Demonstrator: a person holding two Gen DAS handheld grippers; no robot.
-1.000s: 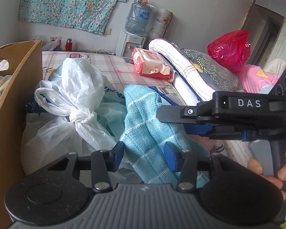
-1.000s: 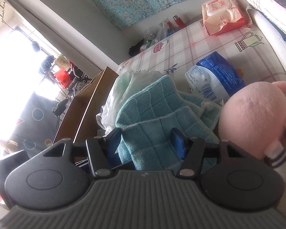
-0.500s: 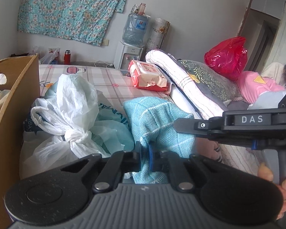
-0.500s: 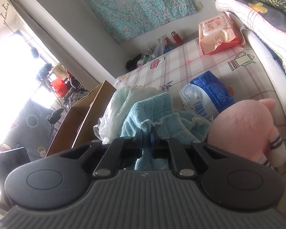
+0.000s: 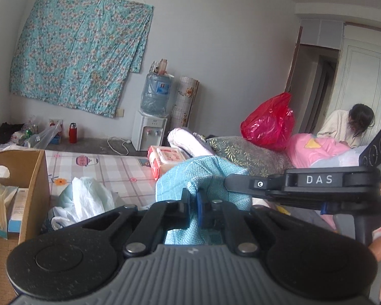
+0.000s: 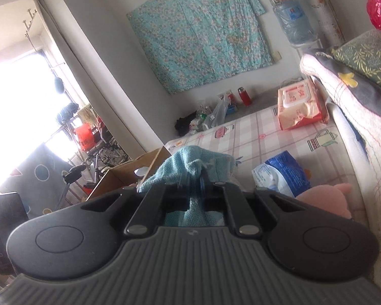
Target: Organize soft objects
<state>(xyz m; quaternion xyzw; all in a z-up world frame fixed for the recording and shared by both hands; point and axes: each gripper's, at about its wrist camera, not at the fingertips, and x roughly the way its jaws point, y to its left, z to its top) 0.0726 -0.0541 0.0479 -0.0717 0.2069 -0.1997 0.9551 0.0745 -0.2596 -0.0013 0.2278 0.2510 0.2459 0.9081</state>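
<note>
Checked bedsheet spread flat, carrying most of the clutter. Folded quilts stacked along its right edge, red plastic bag on top of the stack. Cardboard box open at the left edge, packets inside. Crumpled white plastic bags on the sheet just beside the box. Teal knit cloth raised clear of the sheet near its front edge, bunched into a peak and hanging between both tools (same cloth in both views). Pink plush toy lying at the front right, against the quilts. Blue-and-white packet just beyond the plush. Red wipes pack at the far right corner, touching the quilts. Left gripper clenched on a fold of the cloth, blue pads pinching fabric. Right gripper likewise clamped on the cloth, its side seen from the left view at right, "DAS" on the body.
</note>
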